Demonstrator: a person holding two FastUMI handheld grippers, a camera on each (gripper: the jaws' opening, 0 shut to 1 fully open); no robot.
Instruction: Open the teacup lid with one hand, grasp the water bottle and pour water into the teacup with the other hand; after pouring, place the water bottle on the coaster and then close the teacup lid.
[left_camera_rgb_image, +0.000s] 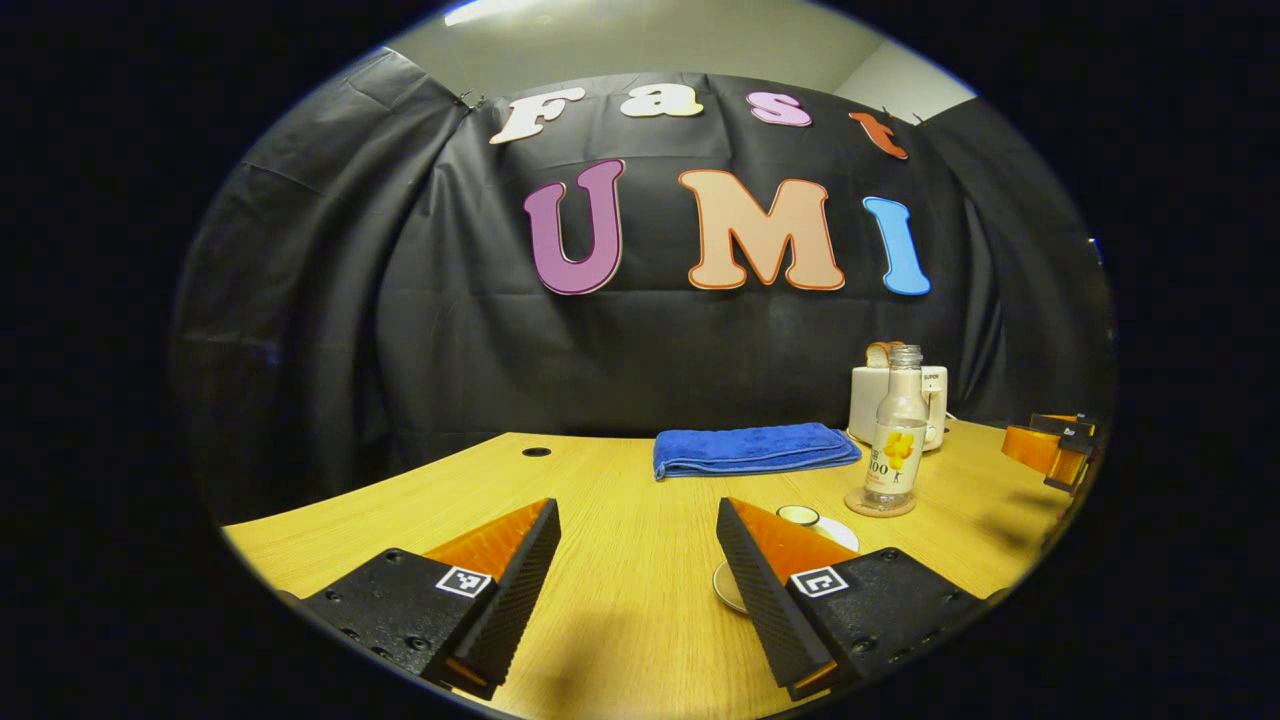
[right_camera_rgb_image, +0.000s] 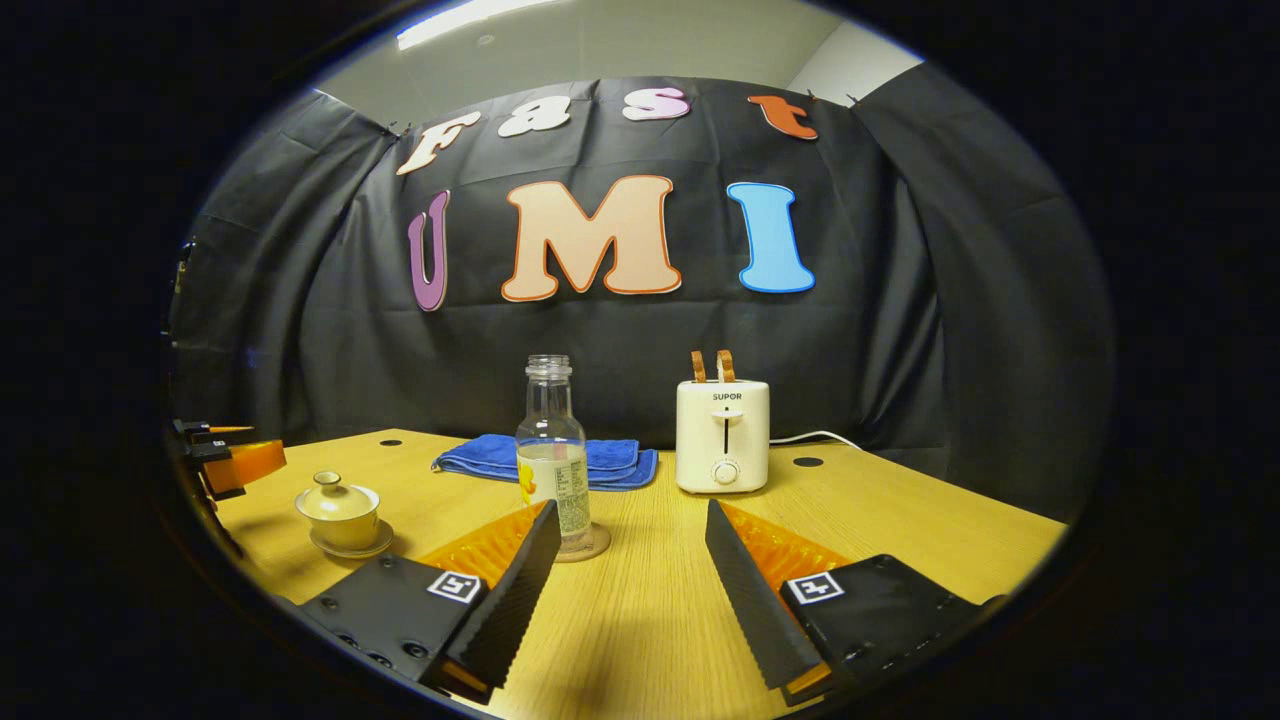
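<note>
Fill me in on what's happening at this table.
Nothing is held yet. Both grippers, left and right, hover over the wooden table with jaws open. The small cream lidded teacup sits on its saucer, lid on. The clear glass water bottle stands on a round coaster, near a folded blue towel and a cream toaster.

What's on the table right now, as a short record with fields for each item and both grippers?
teacup: lid on, on its saucer
water bottle: upright on coaster, uncapped
blue towel: folded, behind bottle
toaster: bread in slots
left gripper: open, holding nothing
right gripper: open, holding nothing
</note>
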